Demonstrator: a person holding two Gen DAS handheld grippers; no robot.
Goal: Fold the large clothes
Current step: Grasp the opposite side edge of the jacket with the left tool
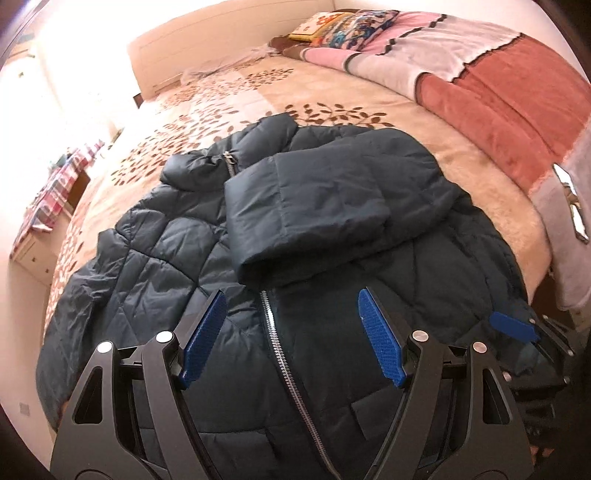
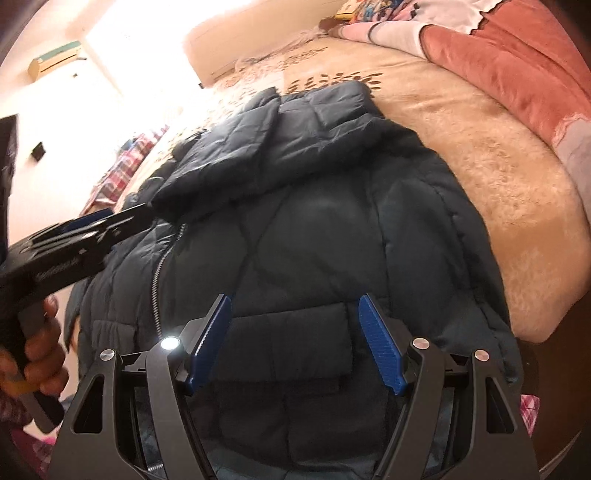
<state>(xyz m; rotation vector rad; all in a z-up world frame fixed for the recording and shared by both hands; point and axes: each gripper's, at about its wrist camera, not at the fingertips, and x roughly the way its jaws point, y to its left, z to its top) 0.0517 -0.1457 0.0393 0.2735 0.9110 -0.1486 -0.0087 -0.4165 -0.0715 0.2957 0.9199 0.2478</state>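
A dark teal quilted puffer jacket (image 1: pixel 177 258) lies front-up on the bed, its silver zipper (image 1: pixel 284 365) running down the middle. One sleeve (image 1: pixel 317 206) is folded across its chest. My left gripper (image 1: pixel 291 295) hovers open over the lower front by the zipper, nothing between its blue pads. My right gripper (image 2: pixel 294 299) is open above the jacket (image 2: pixel 314 229), over a pocket flap (image 2: pixel 291 343) near the hem. In the left wrist view the right gripper (image 1: pixel 511 326) shows at the jacket's right edge. A hand (image 2: pixel 37 339) holds the left gripper (image 2: pixel 122 218) at the left of the right wrist view.
The bed cover (image 1: pixel 369 96) is beige with brown leaves. A pink, white and red blanket (image 1: pixel 498 85) lies along the right side, with pillows (image 1: pixel 351 22) by the headboard (image 1: pixel 221 40). A bedside cabinet with plaid cloth (image 1: pixel 55 188) stands at the left.
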